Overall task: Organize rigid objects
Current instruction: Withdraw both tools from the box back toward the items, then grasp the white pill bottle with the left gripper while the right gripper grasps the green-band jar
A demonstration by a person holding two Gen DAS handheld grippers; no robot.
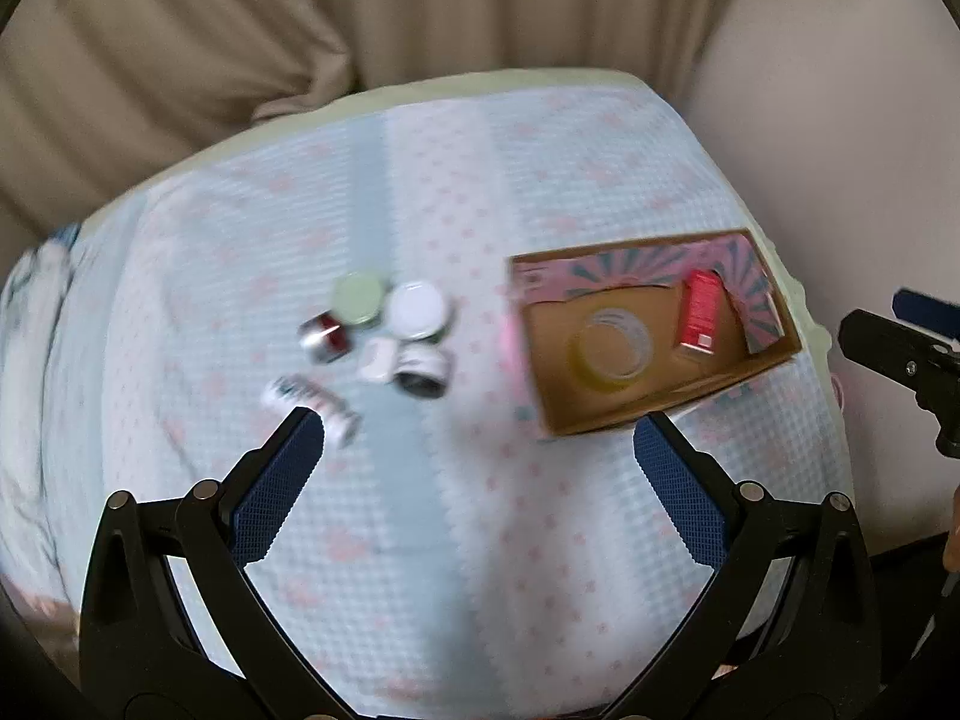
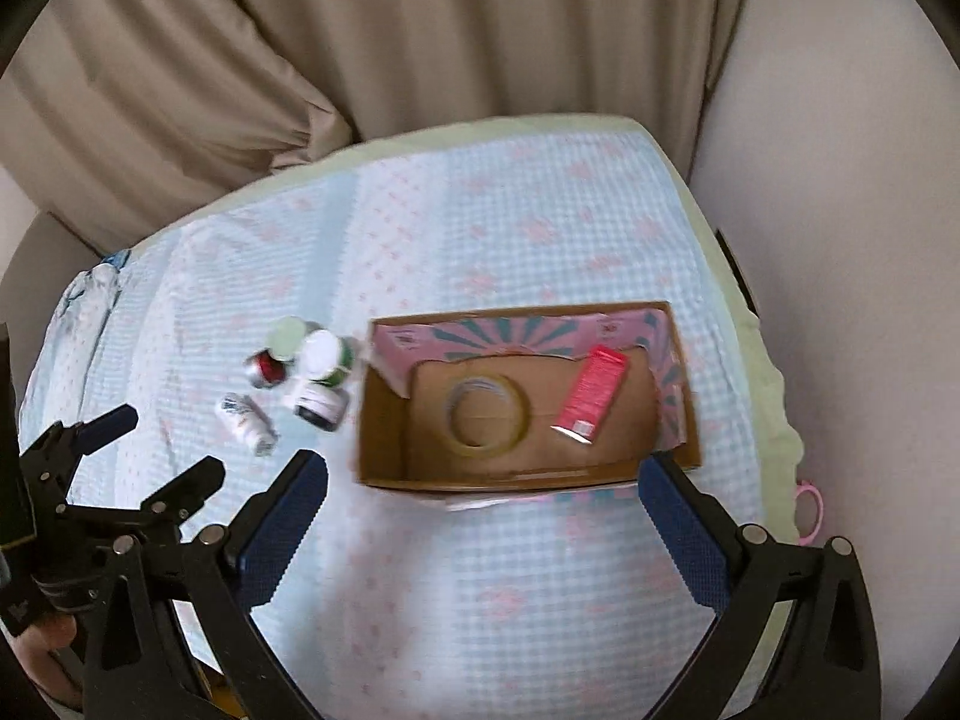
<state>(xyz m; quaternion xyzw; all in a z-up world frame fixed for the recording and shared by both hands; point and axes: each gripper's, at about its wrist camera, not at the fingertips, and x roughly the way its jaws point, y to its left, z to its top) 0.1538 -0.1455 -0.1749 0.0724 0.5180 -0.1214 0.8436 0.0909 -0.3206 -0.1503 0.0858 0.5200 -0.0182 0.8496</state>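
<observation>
An open cardboard box lies on the checked cloth. Inside it are a roll of clear tape and a red carton. Left of the box is a cluster of small jars and bottles: a green-lidded jar, a white-lidded jar, a red can, a dark jar on its side and a white bottle lying down. My left gripper is open and empty, above the cloth near the bottle. My right gripper is open and empty before the box.
The table is covered by a light blue checked cloth with pink flowers. Beige curtains hang behind it and a pale wall is at the right. A pink ring hangs off the right edge. The right gripper's finger shows at the right of the left wrist view.
</observation>
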